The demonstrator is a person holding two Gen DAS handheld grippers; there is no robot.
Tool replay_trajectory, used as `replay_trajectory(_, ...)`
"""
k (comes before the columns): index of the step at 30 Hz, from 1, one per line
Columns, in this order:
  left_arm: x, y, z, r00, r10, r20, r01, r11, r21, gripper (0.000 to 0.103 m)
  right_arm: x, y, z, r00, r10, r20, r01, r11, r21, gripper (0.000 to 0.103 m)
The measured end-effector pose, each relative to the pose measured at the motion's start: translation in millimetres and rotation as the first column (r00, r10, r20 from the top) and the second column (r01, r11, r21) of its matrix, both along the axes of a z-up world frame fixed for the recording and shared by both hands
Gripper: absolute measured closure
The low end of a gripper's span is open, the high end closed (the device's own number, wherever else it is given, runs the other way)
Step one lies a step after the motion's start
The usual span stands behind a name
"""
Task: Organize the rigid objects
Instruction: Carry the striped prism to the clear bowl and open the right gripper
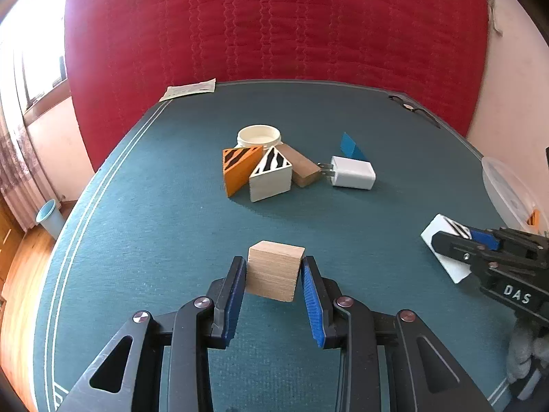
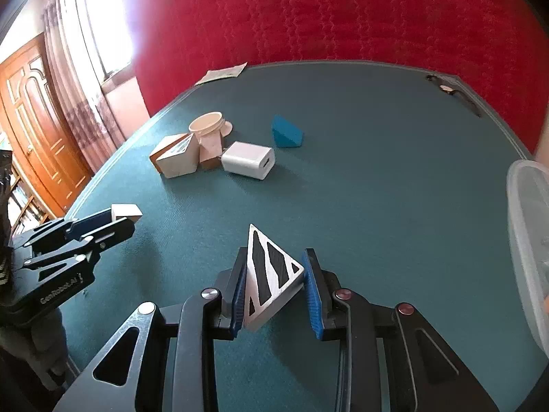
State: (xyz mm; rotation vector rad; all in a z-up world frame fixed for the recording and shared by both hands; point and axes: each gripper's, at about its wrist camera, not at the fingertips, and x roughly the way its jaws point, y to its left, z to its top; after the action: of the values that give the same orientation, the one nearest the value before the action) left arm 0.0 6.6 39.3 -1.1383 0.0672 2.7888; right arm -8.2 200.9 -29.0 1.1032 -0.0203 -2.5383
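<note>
- The left gripper [image 1: 274, 271] has its jaws pinching a plain wooden cube [image 1: 274, 271] — both blue pads press its side faces, and the cube sits just above the teal table [image 1: 164, 213].
- The right gripper [image 2: 274, 274] clamps a white triangular block with black stripes [image 2: 271, 274]; its striped face points up, one corner sticking out past the fingertips.
- In the left wrist view the right gripper shows at the right edge with the same white block in its jaws; in the right wrist view the left gripper shows at the left edge, the cube's pale top peeking out beyond its tips.
- Farther across the table a cluster lies together — an orange striped wedge [image 1: 240, 170], a white striped wedge [image 1: 271, 178] touching it, and a brown wooden block [image 1: 302, 168] leaning behind them.
- A cream round tub [image 1: 259, 136] stands at the back of that cluster.
- A white plug adapter [image 1: 353, 172] lies just beside the brown block, prongs toward it.
- A blue wedge [image 2: 287, 135] sits alone behind the adapter.
- A clear plastic container [image 2: 528, 240] rests at the table's right edge.
- A paper slip [image 1: 188, 90] lies at the far left corner, against the red quilted backdrop [image 1: 274, 24].
</note>
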Motion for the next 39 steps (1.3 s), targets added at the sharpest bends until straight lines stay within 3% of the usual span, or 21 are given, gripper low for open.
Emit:
replay_trajectory(12,3.6,27.0,7.3,0.998,-0.057,-0.005,0.057,0.998,0.000,0.068,13.6,65.2,26.9,0.990,-0.130,-0.061,0.129,0.991,-0.026,0.072)
replay_trajectory(19,5.0,44.8,11.1,0.996,-0.092,-0.009,0.092,0.996,0.001,0.068,14.1,120.6,40.3,0.958,-0.270,-0.099,0.266,0.963,-0.044,0.072)
replay_trajectory(31,4.1,71.9,14.7,0.991,-0.135,-0.009,0.135,0.991,-0.006,0.068,9.0,187.6,30.2,0.895,-0.434,-0.101,0.434,0.901,-0.019,0.072)
replay_trajectory(39,1.8,93.9,22.6,0.985,-0.171,-0.023,0.171,0.985,-0.004,0.068,13.2,210.0,22.5,0.884,-0.459,-0.086,0.459,0.888,-0.028,0.065)
